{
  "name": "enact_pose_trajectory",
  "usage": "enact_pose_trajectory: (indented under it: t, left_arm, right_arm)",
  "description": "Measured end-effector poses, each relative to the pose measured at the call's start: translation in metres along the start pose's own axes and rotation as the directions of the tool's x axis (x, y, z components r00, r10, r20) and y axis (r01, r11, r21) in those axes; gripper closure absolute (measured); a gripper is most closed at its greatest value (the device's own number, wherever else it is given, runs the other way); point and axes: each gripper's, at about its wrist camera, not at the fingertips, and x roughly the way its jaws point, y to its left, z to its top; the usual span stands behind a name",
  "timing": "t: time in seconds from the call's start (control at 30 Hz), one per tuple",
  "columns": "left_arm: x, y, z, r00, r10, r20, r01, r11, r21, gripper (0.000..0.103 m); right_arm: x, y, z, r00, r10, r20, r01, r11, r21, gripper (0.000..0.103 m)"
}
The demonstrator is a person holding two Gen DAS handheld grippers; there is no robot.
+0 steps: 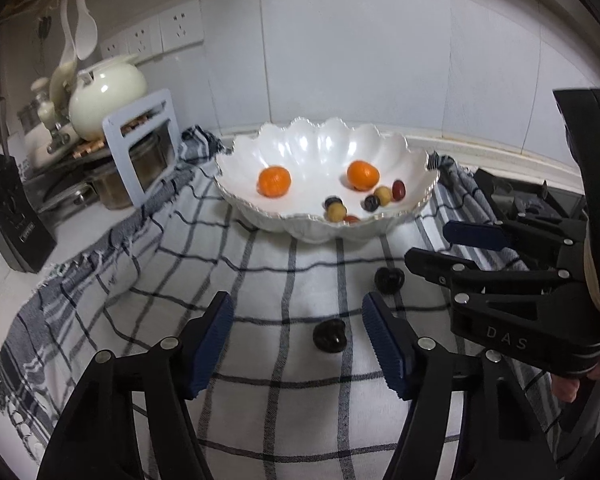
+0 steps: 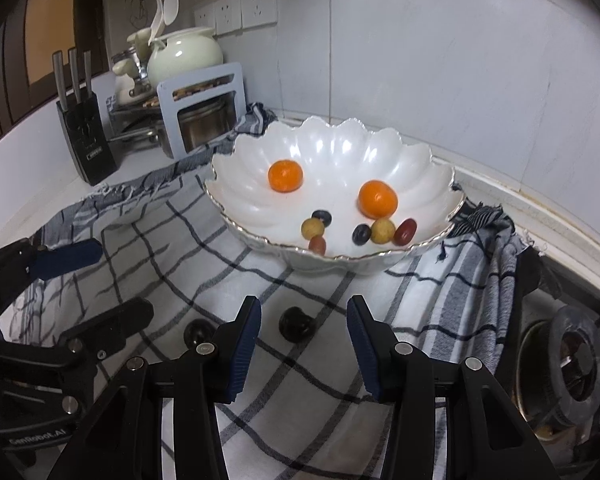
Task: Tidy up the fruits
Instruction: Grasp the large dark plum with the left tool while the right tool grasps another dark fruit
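- The left gripper (image 1: pixel 296 340) sits nearest the left wrist camera, its blue-padded fingers spread wide, gripping nothing.
- A dark plum (image 1: pixel 329 335) lies on the cloth between those fingers, touching neither pad.
- A second dark plum (image 1: pixel 389 279) lies just beyond, near the right gripper (image 1: pixel 432 246), which enters from the right side with its fingers apart and empty.
- In the right wrist view, the right gripper (image 2: pixel 304 342) is spread around that second plum (image 2: pixel 297 323); the first plum (image 2: pixel 198 333) lies just left of its left finger.
- The surface is a white cloth (image 1: pixel 260 280) checked with dark lines, with fringed grey-striped edges, laid over a pale kitchen counter (image 2: pixel 40 184).
- A white scalloped bowl (image 1: pixel 380 140) stands on the cloth's far part, holding two oranges (image 1: pixel 274 181) and several small yellow, red and dark fruits (image 2: pixel 382 231).
- The room: white tiled wall, wall sockets (image 2: pixel 236 10), a cream teapot (image 2: pixel 186 56) on a rack, a black knife block (image 2: pixel 86 136), a gas burner (image 2: pixel 576 352) at the right.
- Writing: "DAS" (image 1: pixel 506 338) on the right gripper's body; "GenRobot.AI" (image 2: pixel 38 436) on the left gripper's body.
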Motion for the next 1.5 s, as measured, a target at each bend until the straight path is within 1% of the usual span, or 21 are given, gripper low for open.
enact_pose_trajectory:
  t: [0.3,0.5,0.77,0.83,0.9,0.97,1.07,1.1,1.13,1.33,1.5]
  left_arm:
    - [0.024,0.003,-0.015,0.994,-0.084,-0.066,0.081,0.996,-0.043,0.044]
    - [0.039,-0.001,-0.017,0.991,-0.091,-0.102,0.089,0.996,-0.031,0.047]
    - [0.053,-0.005,-0.017,0.985,-0.116,-0.127,0.114,0.993,-0.022,0.055]
    - [0.056,-0.007,-0.017,0.984,-0.123,-0.131,0.121,0.992,-0.018,0.055]
    - [0.059,-0.009,-0.016,0.983,-0.126,-0.135,0.126,0.992,-0.013,0.057]
    - [0.063,-0.010,-0.016,0.981,-0.129,-0.143,0.129,0.992,-0.010,0.060]
    - [0.067,-0.010,-0.017,0.980,-0.131,-0.152,0.129,0.991,-0.018,0.069]
    - [0.067,-0.010,-0.017,0.980,-0.130,-0.154,0.129,0.992,-0.020,0.073]
    - [0.068,-0.009,-0.018,0.980,-0.128,-0.155,0.127,0.992,-0.020,0.076]
    - [0.065,-0.008,-0.018,0.981,-0.128,-0.146,0.125,0.992,-0.032,0.077]
    - [0.056,-0.006,-0.016,0.985,-0.120,-0.122,0.117,0.993,-0.036,0.077]
  right_arm:
    - [0.026,0.000,-0.005,0.998,0.021,-0.062,-0.021,1.000,-0.001,0.057]
    - [0.042,0.001,-0.005,0.995,0.028,-0.095,-0.029,1.000,-0.004,0.057]
    - [0.057,-0.001,-0.006,0.992,0.035,-0.124,-0.034,0.999,0.006,0.057]
    - [0.059,-0.001,-0.007,0.991,0.037,-0.130,-0.036,0.999,0.005,0.058]
    - [0.061,0.000,-0.008,0.990,0.037,-0.135,-0.038,0.999,0.000,0.062]
    - [0.064,0.001,-0.008,0.989,0.039,-0.143,-0.039,0.999,-0.003,0.065]
    - [0.066,0.000,-0.010,0.987,0.048,-0.153,-0.048,0.999,0.003,0.071]
    - [0.066,0.000,-0.010,0.987,0.050,-0.154,-0.050,0.999,0.005,0.072]
    - [0.066,0.000,-0.011,0.987,0.047,-0.152,-0.047,0.999,0.004,0.072]
    - [0.063,-0.001,-0.013,0.989,0.050,-0.140,-0.047,0.999,0.024,0.073]
    - [0.052,0.001,-0.013,0.992,0.034,-0.118,-0.032,0.999,0.022,0.073]
